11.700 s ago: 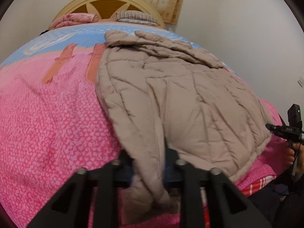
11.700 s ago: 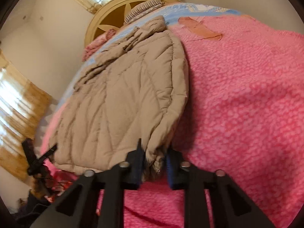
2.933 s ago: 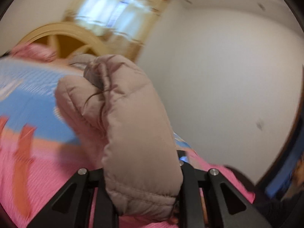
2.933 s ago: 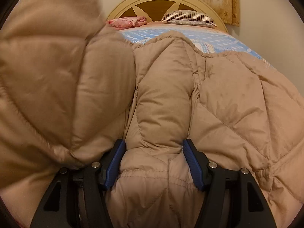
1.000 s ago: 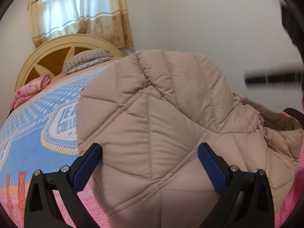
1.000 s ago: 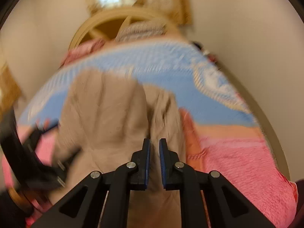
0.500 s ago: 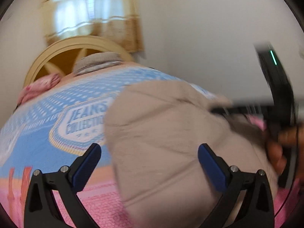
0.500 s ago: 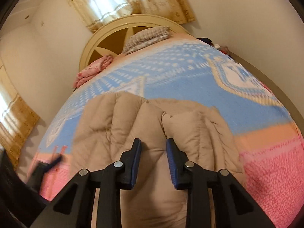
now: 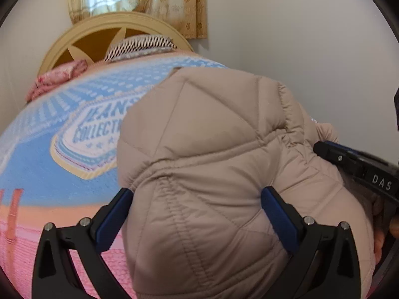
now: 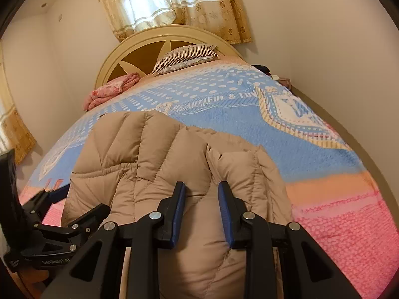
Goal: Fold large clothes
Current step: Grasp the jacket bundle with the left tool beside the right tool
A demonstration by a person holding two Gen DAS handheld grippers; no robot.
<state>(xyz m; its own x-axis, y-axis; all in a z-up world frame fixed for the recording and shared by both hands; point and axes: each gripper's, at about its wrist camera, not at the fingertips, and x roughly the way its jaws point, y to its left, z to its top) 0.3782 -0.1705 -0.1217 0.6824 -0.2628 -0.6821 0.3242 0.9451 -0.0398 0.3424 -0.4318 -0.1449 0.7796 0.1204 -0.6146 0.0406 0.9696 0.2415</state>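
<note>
Jacket (image 10: 174, 169) lies bunched on bed (image 10: 286, 134). Left claw (image 9: 197, 214) is spread wide around it, no pinch. Right claw (image 10: 201, 196) is slightly parted over a ridge, not pinching.

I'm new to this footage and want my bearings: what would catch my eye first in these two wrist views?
A puffy beige quilted jacket, folded into a bundle, fills the foreground of both views, lying on a loud blue, orange and pink blanket. The left gripper straddles it with jaws wide; the right gripper sits over it, jaws partly apart. Behind, a cream arched headboard stands under gold curtains.
</note>
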